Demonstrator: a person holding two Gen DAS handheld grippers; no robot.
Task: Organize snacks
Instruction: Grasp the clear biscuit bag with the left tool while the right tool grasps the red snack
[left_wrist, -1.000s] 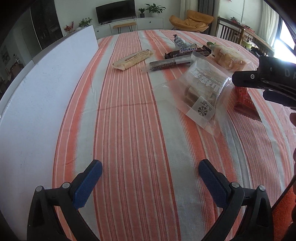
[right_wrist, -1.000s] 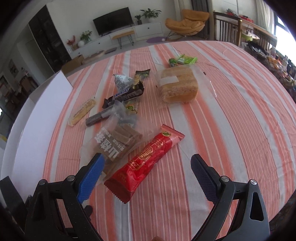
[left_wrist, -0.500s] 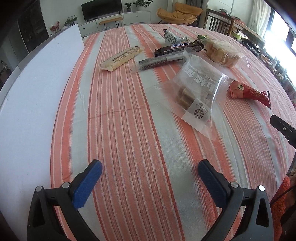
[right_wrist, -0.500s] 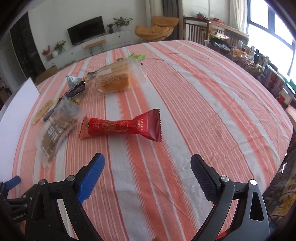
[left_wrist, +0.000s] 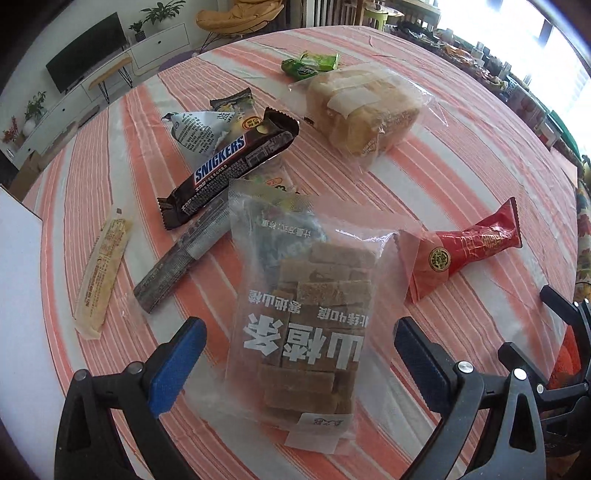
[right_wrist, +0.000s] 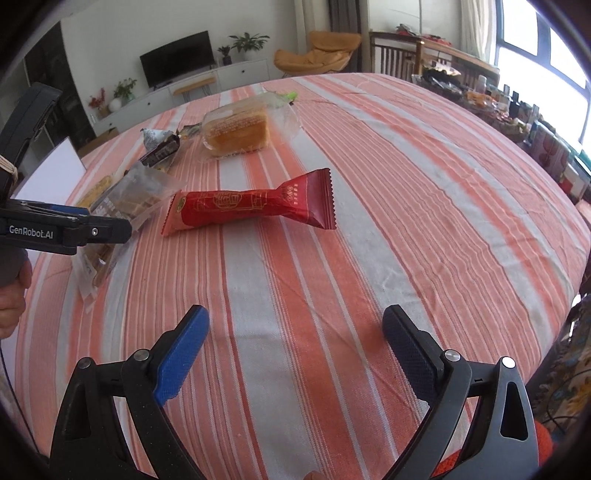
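Left wrist view: left hand-held gripper (left_wrist: 295, 354) wide open over the hawthorn bag (left_wrist: 303, 306); right hand-held gripper (right_wrist: 295, 347) open, empty; sorting barely begun, snacks scattered.

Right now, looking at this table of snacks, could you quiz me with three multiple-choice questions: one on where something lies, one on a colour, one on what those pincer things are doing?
1. Where does the Snickers bar lie relative to the clear bag of brown hawthorn strips?
A. Under it
B. Beyond it, toward the far left
C. Inside it

2. What colour is the long wrapper lying alone in front of the right gripper?
A. Red
B. Green
C. Silver

3. What state is the left gripper in?
A. Shut on the bag
B. Shut on nothing
C. Open, straddling the bag's near end

Answers:
1 B, the bar sits past the bag's top corner in the left wrist view.
2 A, the wrapper is red with gold print.
3 C, both blue pads stand wide apart either side of the bag.
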